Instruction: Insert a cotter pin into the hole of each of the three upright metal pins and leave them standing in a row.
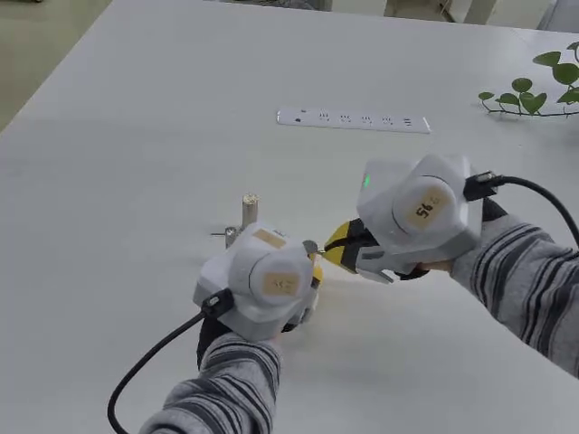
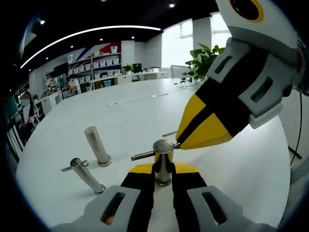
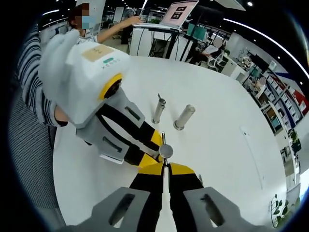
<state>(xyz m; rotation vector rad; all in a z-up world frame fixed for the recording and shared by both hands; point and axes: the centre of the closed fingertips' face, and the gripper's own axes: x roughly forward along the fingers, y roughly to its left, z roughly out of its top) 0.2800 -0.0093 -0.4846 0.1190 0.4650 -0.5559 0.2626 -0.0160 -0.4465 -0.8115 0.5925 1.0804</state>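
While the left gripper [image 2: 163, 170] clamps the near metal pin [image 2: 163, 153] low on its shank, the right gripper [image 3: 165, 170] pinches the cotter pin [image 2: 143, 155] lodged in its hole. Pin: probably rigid, smooth, tip-prone. Cotter pin: thin, springy; grip the looped end. Surface: smooth white table [image 1: 163, 108], open office [image 2: 111, 58].

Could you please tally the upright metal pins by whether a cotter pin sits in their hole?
With a cotter pin: 2, the held pin and the finished pin
Without: 1, the bare pin
Total: 3
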